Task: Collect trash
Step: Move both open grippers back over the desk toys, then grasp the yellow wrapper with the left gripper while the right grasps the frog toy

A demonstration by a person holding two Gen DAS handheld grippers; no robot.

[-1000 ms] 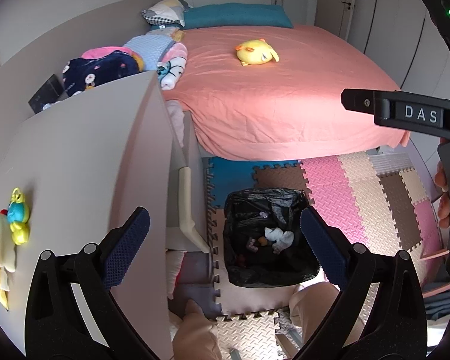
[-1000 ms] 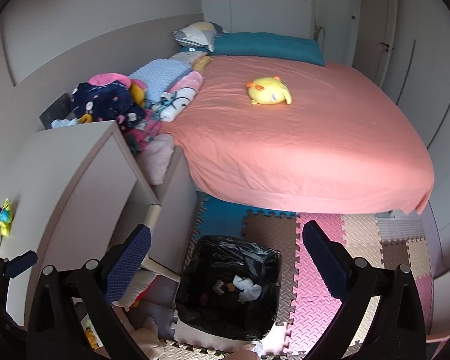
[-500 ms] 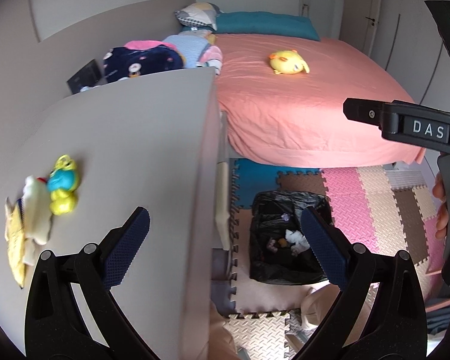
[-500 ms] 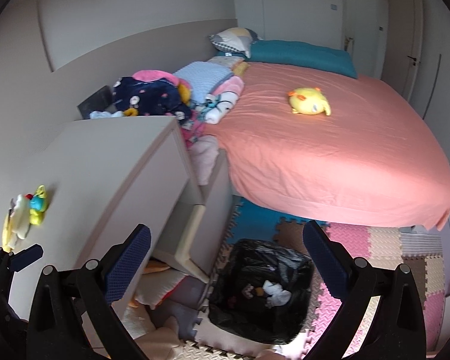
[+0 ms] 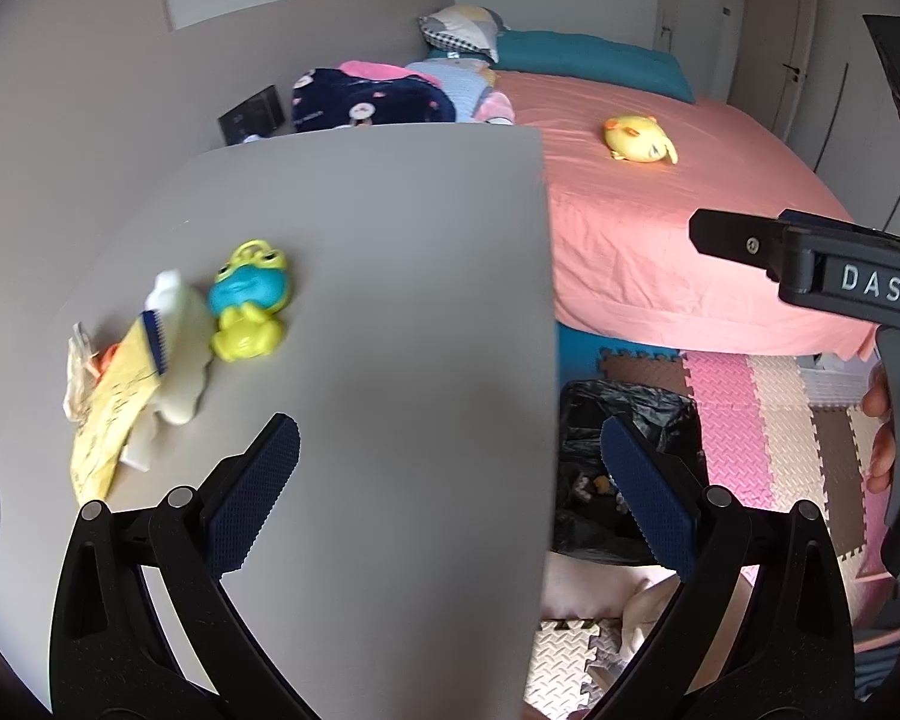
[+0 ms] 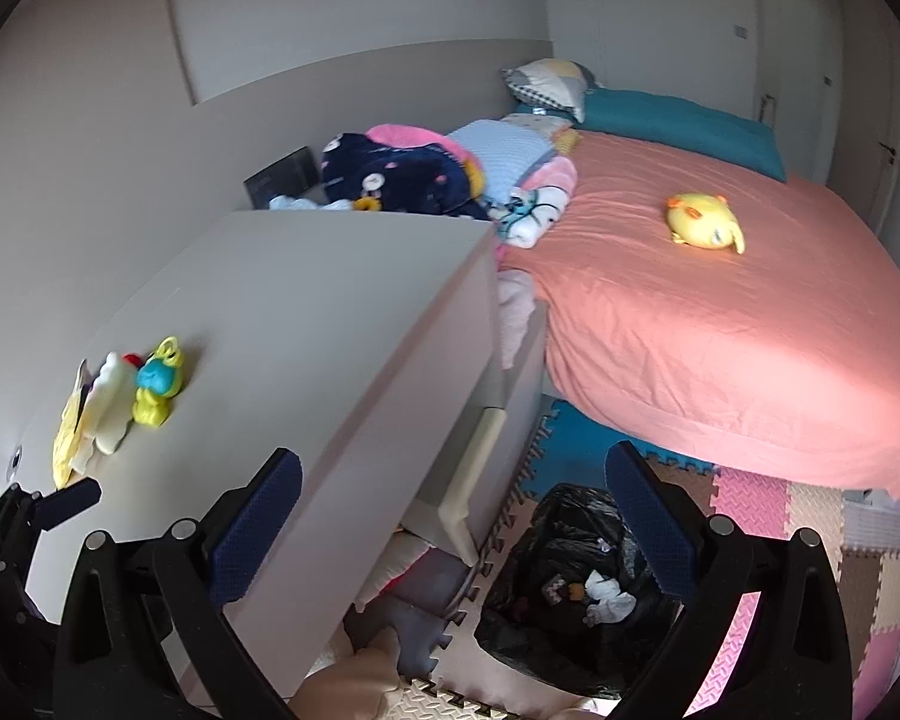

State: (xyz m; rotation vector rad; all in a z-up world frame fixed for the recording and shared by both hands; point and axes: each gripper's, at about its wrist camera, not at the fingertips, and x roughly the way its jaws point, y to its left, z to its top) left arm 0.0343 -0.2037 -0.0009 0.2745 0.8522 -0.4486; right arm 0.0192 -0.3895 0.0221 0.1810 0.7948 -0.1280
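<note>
Over the flat grey dresser top (image 5: 360, 300), the left gripper (image 5: 450, 492) hangs with its blue-padded fingers spread wide and nothing between them. Up around 10 o'clock from it sits a little pile near the wall side: a crumpled yellow paper wrapper (image 5: 111, 420), a white bottle-shaped squeeze toy (image 5: 177, 348), and a yellow-and-blue plastic frog toy (image 5: 249, 306) touching the white one. Pretty blurry, so I can't make out the print on the paper.

The right gripper (image 6: 453, 516) is also wide apart and empty, hovering past the dresser's edge, roughly over the floor gap. Down at 5 o'clock from it is the black plastic trash bag (image 6: 576, 588), open on the foam puzzle mat (image 6: 780, 516), with some white scraps already inside. Beyond, at 1 o'clock, there's the bed with a salmon-pink sheet (image 6: 720, 330) and a yellow plush chick (image 6: 705, 229) on top.
</note>
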